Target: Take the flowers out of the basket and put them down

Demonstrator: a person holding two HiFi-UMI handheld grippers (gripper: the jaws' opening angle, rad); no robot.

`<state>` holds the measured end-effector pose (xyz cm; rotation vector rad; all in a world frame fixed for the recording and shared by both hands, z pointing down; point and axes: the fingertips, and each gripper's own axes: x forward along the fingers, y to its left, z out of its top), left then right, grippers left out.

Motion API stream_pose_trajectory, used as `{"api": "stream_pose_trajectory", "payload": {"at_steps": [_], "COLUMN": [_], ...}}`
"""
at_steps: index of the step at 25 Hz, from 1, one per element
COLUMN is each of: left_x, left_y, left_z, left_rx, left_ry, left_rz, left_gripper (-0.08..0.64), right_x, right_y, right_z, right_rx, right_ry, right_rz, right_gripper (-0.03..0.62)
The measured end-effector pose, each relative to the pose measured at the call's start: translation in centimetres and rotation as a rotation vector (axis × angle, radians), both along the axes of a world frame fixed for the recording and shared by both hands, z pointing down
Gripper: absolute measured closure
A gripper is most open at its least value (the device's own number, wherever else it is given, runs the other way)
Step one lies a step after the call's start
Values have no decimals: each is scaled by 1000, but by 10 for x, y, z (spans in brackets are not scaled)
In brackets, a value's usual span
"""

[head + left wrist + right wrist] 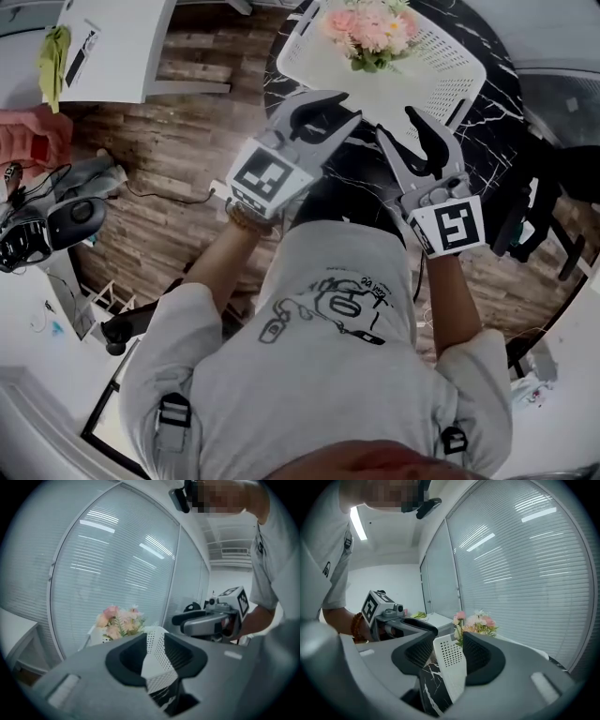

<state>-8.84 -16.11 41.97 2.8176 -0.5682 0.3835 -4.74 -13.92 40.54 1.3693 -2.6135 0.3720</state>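
Both of my hand-held grippers are up at the near side of the white perforated plastic basket (441, 56), neither holding anything. L gripper (330, 111): jaws partway apart, dark ribbed pads clear of everything. In its own view the basket's near corner shows thru the gap betw. the jaws, but nothing is pinched. R gripper (398, 127): jaws also apart, a bit wider than the L. A perforated corner of the basket shows in its gap too, pads not pressing on it. Can't tell if either corner is actually in betw. the tips or just beyond them.

The bunch of pink and cream flowers w/ green leaves (370, 28) sits in the basket at its far side, well ahead of both grippers, stems down, blooms standing above the rim. From L gripper the flowers are ahead and to the left of the gap; from R gripper, ahead and just right of it.

The basket sits on a round black marble table w/ white veins (487, 122), which runs under both sets of jaws. The two grippers are side by side, tips angled in toward each other. Wood-plank floor (178, 141) is below L gripper's side.
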Motion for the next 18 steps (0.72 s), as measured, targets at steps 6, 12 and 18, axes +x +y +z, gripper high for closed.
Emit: {"api": "stream_pose_trajectory", "payload": {"at_steps": [6, 12, 18], "left_x": [-3, -3, -1], "left_y": [-26, -48, -67], "left_z": [27, 51, 72], "left_rx": [15, 26, 32], "left_ry": [-62, -130, -201], "left_rz": [-20, -11, -1], "left_gripper": [404, 347, 274], "right_x": [9, 16, 17], "right_y": [-23, -45, -64], "right_z": [27, 52, 72], "right_rx": [-40, -65, -109], "right_ry": [8, 42, 64], "right_rz": [-4, -30, -63], "right_gripper": [339, 267, 220]}}
